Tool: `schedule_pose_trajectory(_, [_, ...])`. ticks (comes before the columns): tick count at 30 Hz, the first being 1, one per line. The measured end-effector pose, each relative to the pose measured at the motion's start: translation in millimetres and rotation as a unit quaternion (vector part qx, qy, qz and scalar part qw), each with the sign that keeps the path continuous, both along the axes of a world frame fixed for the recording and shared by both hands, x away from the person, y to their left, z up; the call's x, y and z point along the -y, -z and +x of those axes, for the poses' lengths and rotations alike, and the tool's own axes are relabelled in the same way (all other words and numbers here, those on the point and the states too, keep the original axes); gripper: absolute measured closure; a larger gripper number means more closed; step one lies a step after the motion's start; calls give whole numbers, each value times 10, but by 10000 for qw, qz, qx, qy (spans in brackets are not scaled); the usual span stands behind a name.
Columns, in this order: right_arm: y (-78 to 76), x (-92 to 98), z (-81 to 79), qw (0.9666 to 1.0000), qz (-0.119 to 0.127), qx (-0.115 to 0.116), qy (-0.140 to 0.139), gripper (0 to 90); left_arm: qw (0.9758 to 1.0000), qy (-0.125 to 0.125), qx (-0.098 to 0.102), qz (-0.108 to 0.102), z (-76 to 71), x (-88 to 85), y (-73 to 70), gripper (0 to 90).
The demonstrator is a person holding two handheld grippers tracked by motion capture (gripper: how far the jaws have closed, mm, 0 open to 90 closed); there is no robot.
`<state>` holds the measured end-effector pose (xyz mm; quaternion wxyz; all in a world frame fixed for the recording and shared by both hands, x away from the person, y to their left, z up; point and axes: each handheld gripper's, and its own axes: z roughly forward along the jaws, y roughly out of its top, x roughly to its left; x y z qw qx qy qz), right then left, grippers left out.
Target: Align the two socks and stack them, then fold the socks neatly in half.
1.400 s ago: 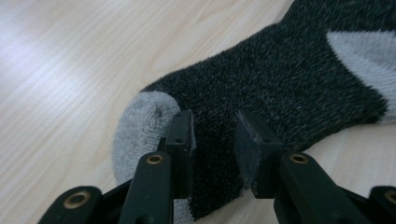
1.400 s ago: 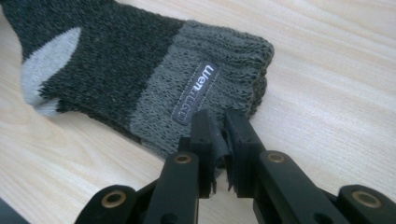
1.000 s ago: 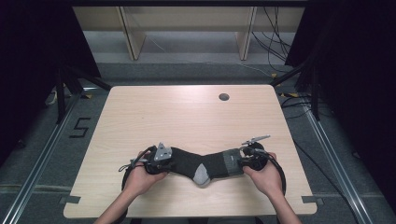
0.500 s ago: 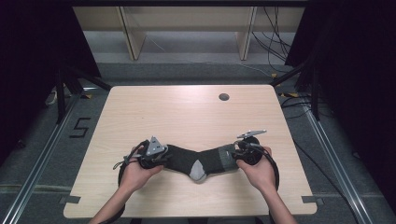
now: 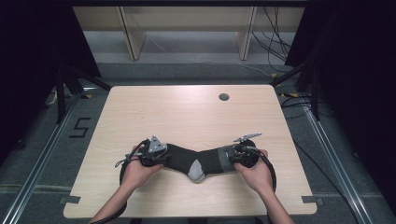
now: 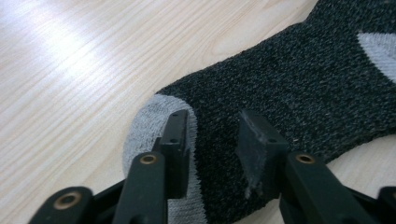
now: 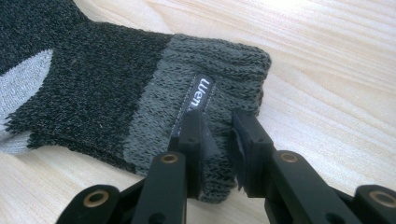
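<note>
Dark grey knit sock w/ light heel lies flat, long axis left-right on pale wood surface; left gripper at toe, right gripper at cuff, both just loosened, released.

Right gripper is reaching over the grey ribbed cuff of a dark sock, which is lying flat on the light wooden surface. Its two black fingers are sitting on the cuff edge with a fold of knit bunching between them; they have just been opening. A small black label with white lettering is showing just above the left finger. The sock's pale grey heel patch is showing at far left.
</note>
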<state>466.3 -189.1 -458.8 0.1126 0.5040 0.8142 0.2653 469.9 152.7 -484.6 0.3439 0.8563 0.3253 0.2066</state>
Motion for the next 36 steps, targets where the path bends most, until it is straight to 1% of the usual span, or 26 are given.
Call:
schedule_pose_trajectory(1, [-13, 1, -7, 10000, 76, -56, 25, 728, 9999, -23, 54, -161, -14, 10, -5, 606])
schedule_pose_trajectory(2, [-31, 9, -13, 9999, 141, -69, 38, 699, 9998, 25, 119, -155, -28, 1, -28, 569])
schedule_pose_trajectory(3, [-41, 8, -24, 9998, 203, -3, 79, 677, 9991, 27, 261, -345, -58, 1, -55, 530])
schedule_pose_trajectory(5, [-111, 16, -73, 9991, 403, 114, 64, 629, 9974, -114, 483, -516, -117, -50, -143, 461])
schedule_pose_trajectory(7, [-191, 49, -116, 9986, 446, 238, 175, 585, 9950, -244, 649, -714, -161, -157, -216, 395])
schedule_pose_trajectory(8, [-217, 80, -127, 9978, 532, 324, 214, 557, 9930, -443, 702, -846, -184, -208, -238, 353])
schedule_pose_trajectory(10, [-253, 173, -126, 9970, 587, 427, 277, 526, 9898, -710, 708, -1007, -206, -346, -261, 264])
schedule_pose_trajectory(11, [-263, 218, -132, 9965, 656, 391, 345, 514, 9881, -760, 696, -1146, -212, -410, -257, 261])
schedule_pose_trajectory(12, [-264, 263, -128, 9961, 679, 399, 402, 503, 9877, -811, 661, -1161, -219, -485, -247, 262])
schedule_pose_trajectory(14, [-267, 355, -132, 9965, 545, 461, 445, 491, 9871, -862, 610, -1202, -230, -560, -210, 265])
schedule_pose_trajectory(15, [-267, 366, -153, 9954, 685, 298, 605, 482, 9867, -910, 568, -1224, -239, -595, -183, 264])
schedule_pose_trajectory(16, [-253, 394, -166, 9945, 736, 283, 689, 477, 9867, -925, 554, -1219, -247, -612, -163, 264])
schedule_pose_trajectory(17, [-232, 453, -153, 9957, 647, 371, 545, 472, 9865, -932, 538, -1238, -255, -618, -149, 260])
schedule_pose_trajectory(19, [-209, 488, -177, 9953, 670, 331, 612, 464, 9852, -956, 512, -1329, -273, -613, -127, 252])
schedule_pose_trajectory(21, [-183, 518, -204, 9953, 671, 322, 626, 456, 9865, -945, 475, -1248, -298, -595, -126, 252])
schedule_pose_trajectory(22, [-160, 543, -227, 9952, 685, 328, 612, 447, 9864, -956, 467, -1255, -303, -589, -128, 253])
schedule_pose_trajectory(23, [-171, 531, -248, 9948, 713, 250, 684, 444, 9864, -946, 474, -1257, -306, -588, -133, 252])
schedule_pose_trajectory(24, [-152, 533, -242, 9946, 745, 349, 635, 442, 9860, -949, 495, -1280, -313, -586, -141, 252])
schedule_pose_trajectory(25, [-157, 542, -245, 9955, 660, 287, 620, 440, 9856, -954, 506, -1300, -318, -591, -151, 252])
schedule_pose_trajectory(26, [-162, 543, -246, 9954, 728, 307, 549, 435, 9852, -987, 533, -1296, -326, -598, -162, 250])
schedule_pose_trajectory(27, [-159, 543, -245, 9957, 593, 384, 594, 431, 9844, -998, 548, -1345, -328, -605, -162, 248])
schedule_pose_trajectory(28, [-177, 510, -259, 9945, 721, 276, 705, 429, 9841, -1042, 544, -1329, -337, -614, -167, 243])
schedule_pose_trajectory(29, [-169, 525, -245, 9950, 765, 317, 565, 428, 9835, -1061, 534, -1366, -337, -622, -162, 237])
schedule_pose_trajectory(32, [-168, 520, -222, 9953, 766, 352, 483, 425, 9833, -1109, 492, -1359, -325, -633, -134, 219])
schedule_pose_trajectory(35, [-157, 508, -218, 9947, 822, 283, 554, 422, 9830, -1129, 435, -1382, -299, -619, -110, 203])
schedule_pose_trajectory(36, [-153, 485, -231, 9931, 907, 183, 719, 420, 9829, -1141, 433, -1382, -294, -612, -106, 199])
